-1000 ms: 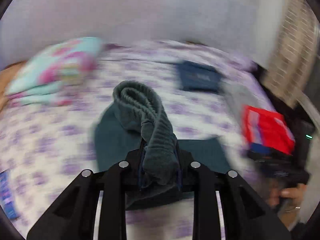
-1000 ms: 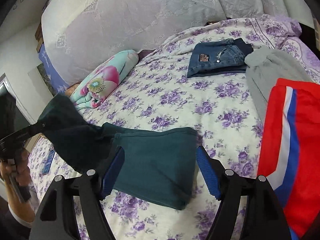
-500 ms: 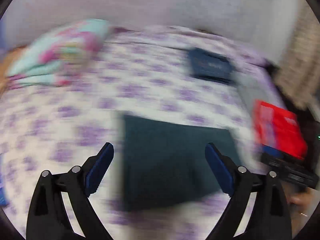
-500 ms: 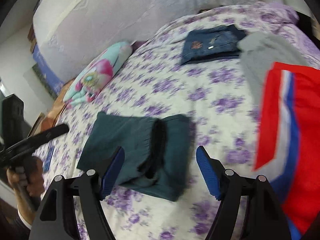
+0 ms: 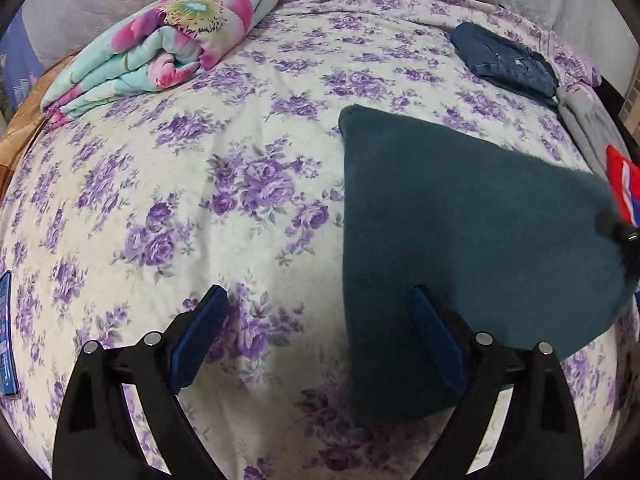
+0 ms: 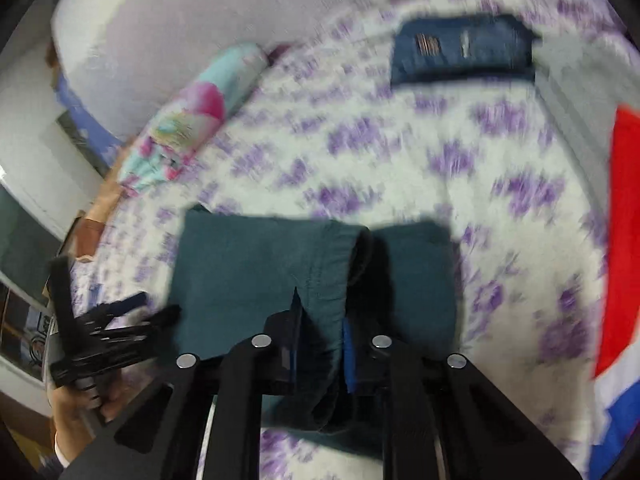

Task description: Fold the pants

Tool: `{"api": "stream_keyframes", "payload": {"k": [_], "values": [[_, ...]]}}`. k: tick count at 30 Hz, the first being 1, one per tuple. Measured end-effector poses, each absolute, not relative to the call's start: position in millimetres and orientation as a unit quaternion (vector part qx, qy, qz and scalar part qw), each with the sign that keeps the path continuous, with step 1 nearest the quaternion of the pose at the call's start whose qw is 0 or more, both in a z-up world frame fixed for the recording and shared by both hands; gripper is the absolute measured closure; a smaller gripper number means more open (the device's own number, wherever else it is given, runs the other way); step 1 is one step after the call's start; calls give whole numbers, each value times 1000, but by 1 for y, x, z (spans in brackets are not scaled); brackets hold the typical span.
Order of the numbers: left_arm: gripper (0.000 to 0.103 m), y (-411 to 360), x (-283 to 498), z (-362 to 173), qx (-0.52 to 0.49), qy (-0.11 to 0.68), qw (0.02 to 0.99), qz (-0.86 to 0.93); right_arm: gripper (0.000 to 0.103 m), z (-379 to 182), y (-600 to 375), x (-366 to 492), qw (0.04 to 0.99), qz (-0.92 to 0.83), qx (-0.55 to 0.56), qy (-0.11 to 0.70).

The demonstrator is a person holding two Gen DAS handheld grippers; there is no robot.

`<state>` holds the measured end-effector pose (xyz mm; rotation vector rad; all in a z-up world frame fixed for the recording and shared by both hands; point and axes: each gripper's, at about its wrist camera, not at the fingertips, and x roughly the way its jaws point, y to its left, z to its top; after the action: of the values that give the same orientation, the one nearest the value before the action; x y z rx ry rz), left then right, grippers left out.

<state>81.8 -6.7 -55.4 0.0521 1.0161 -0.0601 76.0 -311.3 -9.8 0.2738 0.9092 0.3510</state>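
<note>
Since your left gripper (image 5: 316,336) has let go and now stands open, your right gripper (image 6: 320,344) pinches the near edge of the dark teal fleece pants (image 6: 256,276), folded on the purple-flowered bedsheet (image 5: 200,168).

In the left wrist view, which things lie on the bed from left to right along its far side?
Floral blanket → folded jeans → grey garment → red garment.

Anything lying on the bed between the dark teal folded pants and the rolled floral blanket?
No. In the left wrist view, only bare purple-flowered bedsheet lies between the dark teal folded pants and the rolled floral blanket.
</note>
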Motion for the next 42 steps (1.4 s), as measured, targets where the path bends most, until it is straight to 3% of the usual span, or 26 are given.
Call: {"api": "stream_keyframes", "payload": {"k": [3,4,6,8,10,11,12,19,21,25,31,38,41,42], "values": [[13,-9,86,-47,15,478,878,-36,85,-7,-323,81,886,122,114,433],[13,-11,89,-46,12,478,878,-38,82,-19,-324,90,873,123,115,458],[13,-17,97,-47,9,483,875,-39,64,-38,-322,101,852,129,116,494],[14,-21,104,-53,1,497,866,-48,63,-37,-328,98,853,133,128,488],[14,-21,106,-55,-6,501,864,-46,45,-26,-338,88,863,120,130,474],[14,-20,106,-55,-9,501,864,-48,30,-22,-342,82,869,110,126,465],[14,-19,105,-55,-10,502,863,-49,26,-19,-346,76,874,104,123,458],[12,-22,94,-66,-36,509,858,-56,29,-53,-340,62,862,104,96,487],[11,-27,90,-69,3,498,866,-54,31,-51,-341,58,866,100,79,484],[13,-12,81,-58,-18,507,861,-32,31,-40,-346,51,868,98,85,479],[13,-12,88,-54,-62,519,848,-86,23,-35,-355,60,860,102,164,473],[13,-29,126,-69,-63,534,839,-87,23,-50,-333,89,851,115,164,486],[26,-37,131,-67,-45,531,842,-84,24,-53,-324,95,863,114,157,466],[38,-38,131,-66,-43,529,843,-81,31,-54,-321,96,864,116,151,466]]}}
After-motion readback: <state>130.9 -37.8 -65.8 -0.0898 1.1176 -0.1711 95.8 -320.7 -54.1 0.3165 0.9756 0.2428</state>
